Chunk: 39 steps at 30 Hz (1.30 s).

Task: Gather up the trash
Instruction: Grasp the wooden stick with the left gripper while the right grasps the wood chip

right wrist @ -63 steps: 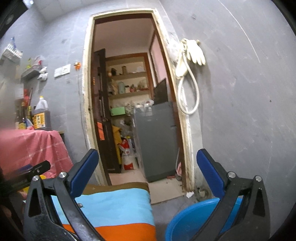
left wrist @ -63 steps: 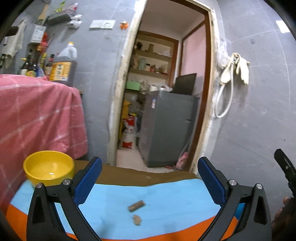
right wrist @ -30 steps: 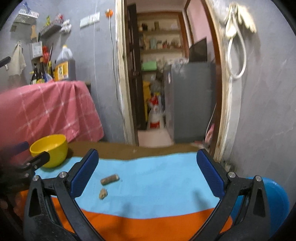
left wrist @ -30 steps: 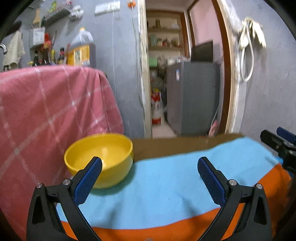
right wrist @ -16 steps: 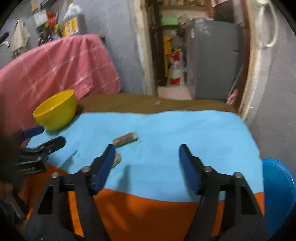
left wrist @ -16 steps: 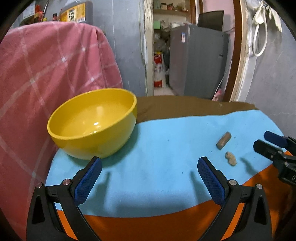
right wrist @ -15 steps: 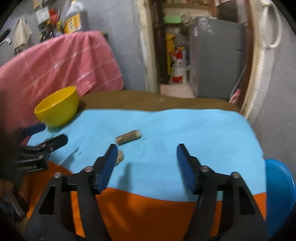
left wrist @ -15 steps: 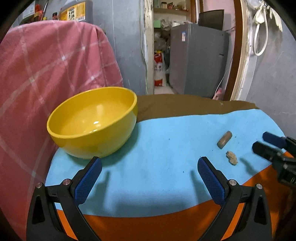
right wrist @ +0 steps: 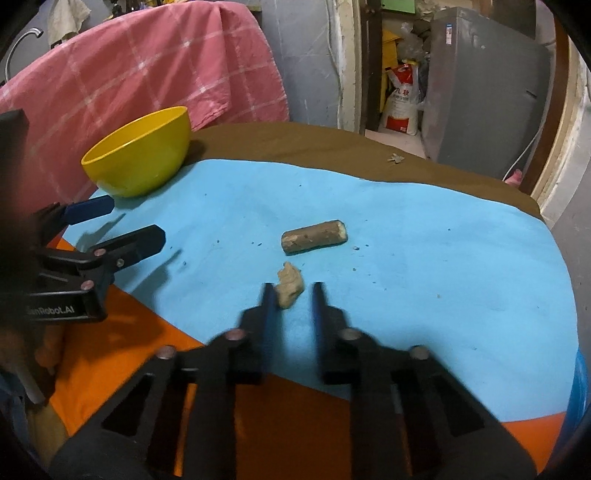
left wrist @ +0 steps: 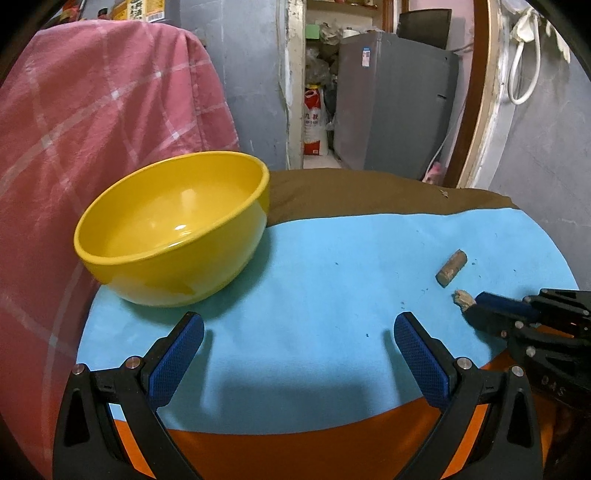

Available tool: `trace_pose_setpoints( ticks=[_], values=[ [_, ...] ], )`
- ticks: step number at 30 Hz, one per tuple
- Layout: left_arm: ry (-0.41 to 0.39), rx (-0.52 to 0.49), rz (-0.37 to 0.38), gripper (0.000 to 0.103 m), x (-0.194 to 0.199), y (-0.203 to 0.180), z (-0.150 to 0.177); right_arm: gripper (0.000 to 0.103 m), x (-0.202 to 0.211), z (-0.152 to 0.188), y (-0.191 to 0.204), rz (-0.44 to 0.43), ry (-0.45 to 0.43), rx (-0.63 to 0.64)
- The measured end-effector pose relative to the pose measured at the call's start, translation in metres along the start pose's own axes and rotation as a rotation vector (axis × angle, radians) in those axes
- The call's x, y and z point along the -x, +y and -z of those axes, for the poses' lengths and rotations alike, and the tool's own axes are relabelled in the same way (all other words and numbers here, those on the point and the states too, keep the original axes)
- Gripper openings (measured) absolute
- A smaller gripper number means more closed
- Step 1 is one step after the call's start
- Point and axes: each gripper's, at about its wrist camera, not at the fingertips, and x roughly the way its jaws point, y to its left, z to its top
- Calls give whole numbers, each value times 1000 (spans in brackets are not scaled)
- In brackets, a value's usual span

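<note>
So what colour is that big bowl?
Yellow. The bowl shows best in the left wrist view.

This is a lived-in home, the kitchen end of it by the look of things. Ahead of the left tongs, an open doorway in a rough grey wall leads to a cluttered pantry with a grey refrigerator, a printed sack on the floor and stocked shelves above. Left of both tongs a pink checked cloth drapes over furniture with cooking bottles behind it, while a yellow bowl sits on the cloth-covered table.
</note>
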Motion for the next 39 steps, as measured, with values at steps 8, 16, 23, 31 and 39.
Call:
trace_pose_setpoints(
  ticks=[8, 16, 23, 31, 39],
  values=[
    [33, -55, 59, 99, -10, -16, -12, 28, 9, 2, -19, 23, -23, -68],
    [73, -182, 124, 85, -29, -51, -23, 28, 28, 8, -52, 74, -61, -160],
    [100, -305, 173, 63, -45, -84, -27, 28, 38, 11, -67, 97, -98, -215],
    [100, -342, 173, 50, -57, -93, -33, 28, 36, 12, -66, 103, -98, -229],
    [106, -373, 196, 16, -54, -104, -30, 28, 40, 16, -67, 106, -113, -233]
  ],
)
